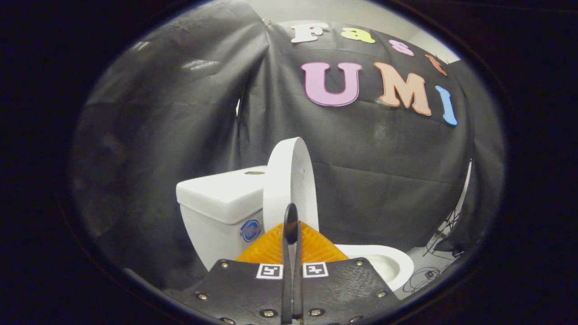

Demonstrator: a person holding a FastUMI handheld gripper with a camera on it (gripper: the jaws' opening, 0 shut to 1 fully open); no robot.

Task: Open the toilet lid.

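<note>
- The toilet lid (290, 180) stood raised, close to upright, its edge turned toward the gripper (291, 225), just in front of the tank (221, 196). Below it the bowl rim (384, 262) lay uncovered, so to my eye the opening was all but done.
- The main risk, as I judged it, was the lid tipping forward again — I couldn't tell whether it leaned back against the tank or merely balanced near it. If the gripper pulled off while the lid was short of its resting point, it could drop and slam onto the bowl.
- A second worry: the fingers (271, 246) sat so near the lid's lower edge that drawing them back carelessly might catch the edge and drag it down with them.
- Pushing harder carried its own hazard — the lid could knock against the tank, or the hinge could be strained.
- The fingers were brought together, with only a thin slit left between them. Nothing appeared to be pinched in that slit.
- Their tips came up right at the lid's lower part. Whether they actually touched it or stopped just short, I could not tell from where they overlapped.
- So the gripper looked clenched on nothing, nudging or about to leave the lid rather than grasping it.
</note>
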